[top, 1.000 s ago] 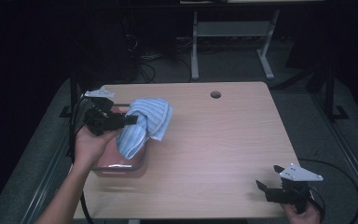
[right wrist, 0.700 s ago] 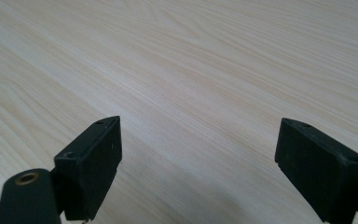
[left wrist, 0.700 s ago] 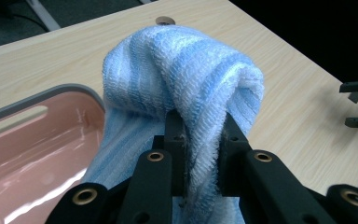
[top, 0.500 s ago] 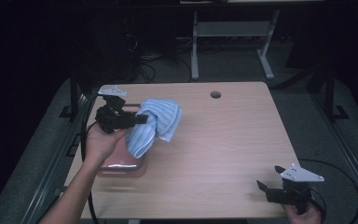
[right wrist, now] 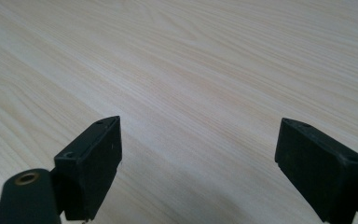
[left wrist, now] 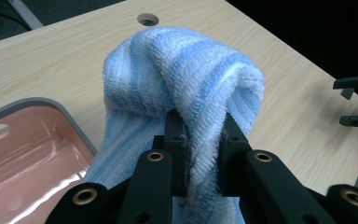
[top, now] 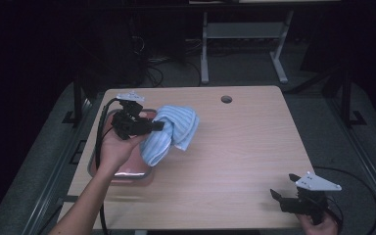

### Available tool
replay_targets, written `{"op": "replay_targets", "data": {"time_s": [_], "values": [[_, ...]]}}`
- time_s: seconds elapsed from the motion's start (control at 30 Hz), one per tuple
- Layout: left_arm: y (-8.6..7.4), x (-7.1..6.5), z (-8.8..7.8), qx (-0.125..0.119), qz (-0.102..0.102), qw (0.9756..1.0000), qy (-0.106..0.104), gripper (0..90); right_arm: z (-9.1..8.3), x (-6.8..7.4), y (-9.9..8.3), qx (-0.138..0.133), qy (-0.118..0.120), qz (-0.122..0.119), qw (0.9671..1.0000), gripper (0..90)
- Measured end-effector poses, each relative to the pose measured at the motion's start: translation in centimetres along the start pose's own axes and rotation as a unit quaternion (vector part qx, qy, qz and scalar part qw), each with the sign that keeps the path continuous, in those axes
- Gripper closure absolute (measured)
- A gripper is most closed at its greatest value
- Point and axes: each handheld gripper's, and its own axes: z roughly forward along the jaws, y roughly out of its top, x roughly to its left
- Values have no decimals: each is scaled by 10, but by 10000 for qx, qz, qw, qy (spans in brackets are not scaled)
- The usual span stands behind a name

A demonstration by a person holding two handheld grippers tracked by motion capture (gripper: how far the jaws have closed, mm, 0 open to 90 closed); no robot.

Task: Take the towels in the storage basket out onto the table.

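Note:
A blue-and-white striped towel hangs bunched over the table's left half, pinched by my left gripper. In the left gripper view the two black jaws squeeze a fold of the towel between them. Below it sits a pink tray with a grey rim, seen close in the left gripper view as the pink tray. My right gripper rests at the table's front right corner, jaws wide apart. The right gripper has bare wood between its pads.
The light wooden table has a round cable hole near its far edge. A white metal stand and cables lie on the dark floor beyond. A black cable trails from the left gripper.
My left gripper has carried the towel to the right and slightly farther across the table, off the tray. The right gripper has stayed put.

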Motion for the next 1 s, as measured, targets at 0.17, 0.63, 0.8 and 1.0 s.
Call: {"op": "replay_targets", "data": {"time_s": [0.17,0.63,0.8,1.0], "values": [[2,-2,9,20,-24,10000,-49,778,0,-1,0,18,12,18,10000,142],[12,-13,29,101,66,9997,-207,778,-1,-3,-1,-11,-6,38,10000,143],[15,-17,36,151,101,9994,-280,778,-1,-3,-1,-11,6,39,10000,143],[23,-22,41,130,126,9992,-345,778,0,-3,-1,5,11,31,10000,143]]}}
